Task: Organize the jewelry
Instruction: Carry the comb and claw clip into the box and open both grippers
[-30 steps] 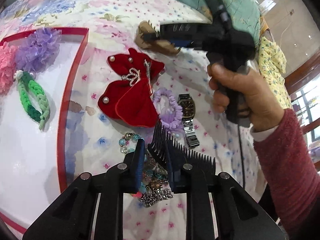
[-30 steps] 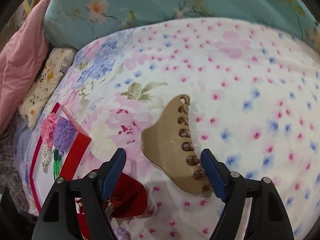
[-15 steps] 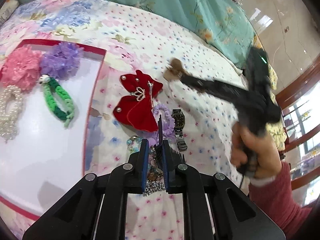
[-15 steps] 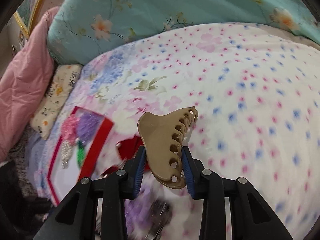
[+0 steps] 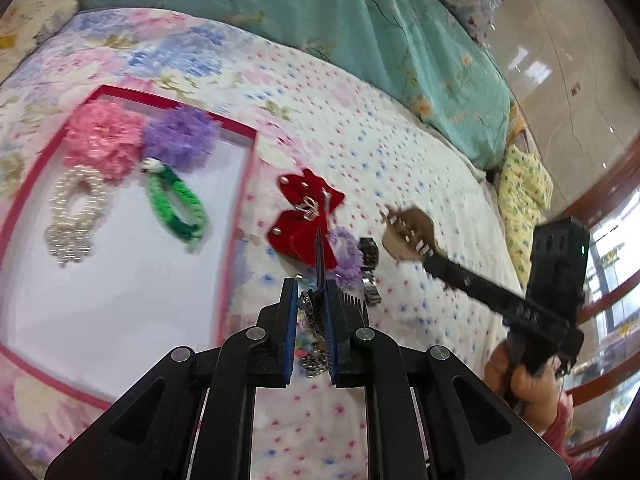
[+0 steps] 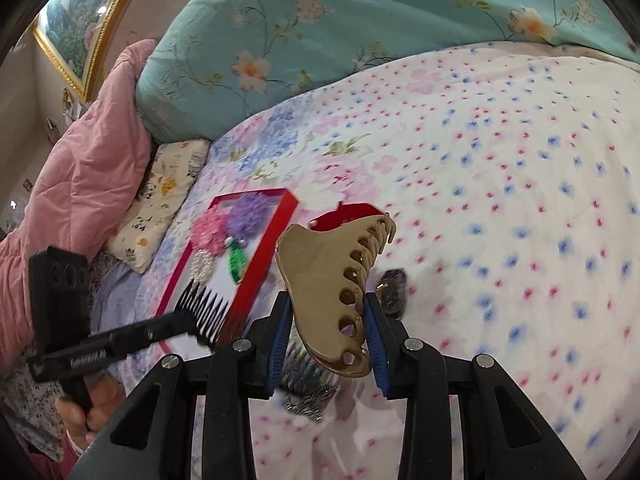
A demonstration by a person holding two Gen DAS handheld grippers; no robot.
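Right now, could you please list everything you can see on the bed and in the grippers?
tray: one, white with red rim, on the bedspread
fluffy hair ties: two, pink and purple, at the tray's far end
pearl hair tie: one, white, in the tray
braided hair tie: one, green, in the tray
bow: one, red with pearls, on the bedspread beside the tray
scrunchie: one, lilac, beside the bow
watch: one, silver, next to the scrunchie
bead bracelets: a pile, mixed colours, below the left gripper
comb: one, black, in the left gripper
claw clip: one, tan, in the right gripper
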